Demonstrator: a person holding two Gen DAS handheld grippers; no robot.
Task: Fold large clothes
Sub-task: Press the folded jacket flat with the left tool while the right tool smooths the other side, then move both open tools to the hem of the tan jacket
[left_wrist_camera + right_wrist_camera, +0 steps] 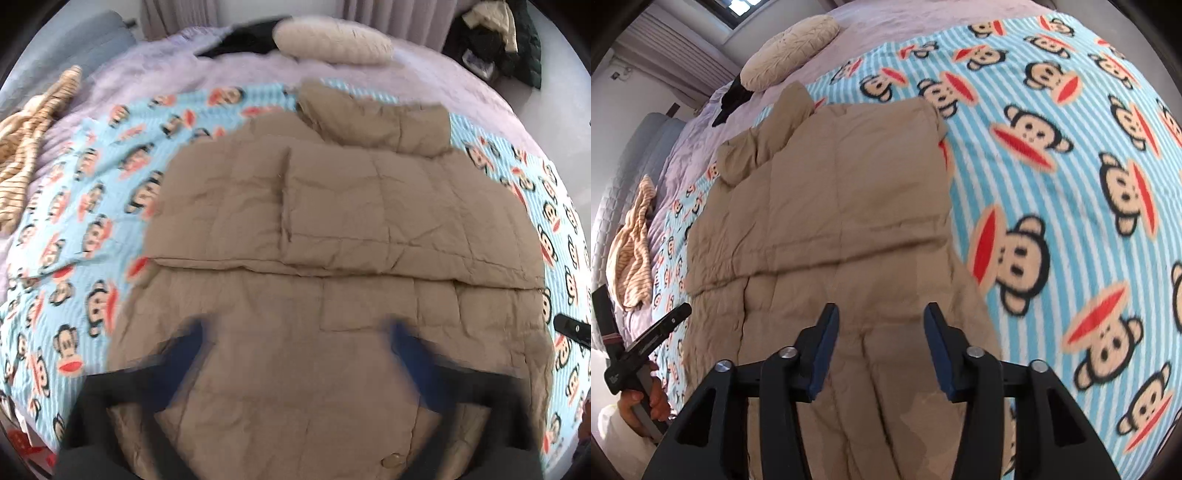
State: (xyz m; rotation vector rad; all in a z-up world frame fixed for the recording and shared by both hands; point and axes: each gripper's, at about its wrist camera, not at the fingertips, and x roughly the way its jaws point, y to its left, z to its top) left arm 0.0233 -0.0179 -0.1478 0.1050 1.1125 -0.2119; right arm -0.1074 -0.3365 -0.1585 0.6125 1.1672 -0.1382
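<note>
Both the left gripper (297,341) and right gripper (881,332) hang spread and empty-handed over the tan jacket (332,229) lying mid-blanket (1052,155).

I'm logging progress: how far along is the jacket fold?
Sleeves look folded in across the jacket, which lies flat on the blanket. Both the left gripper and right gripper hover open, gripping nothing. Folding the body is left.

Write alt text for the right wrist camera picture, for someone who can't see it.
The open right gripper hovers over a tan quilted jacket spread on a blue striped monkey-print blanket. The left gripper shows at the left edge, and a cream pillow lies further up the bed.
</note>
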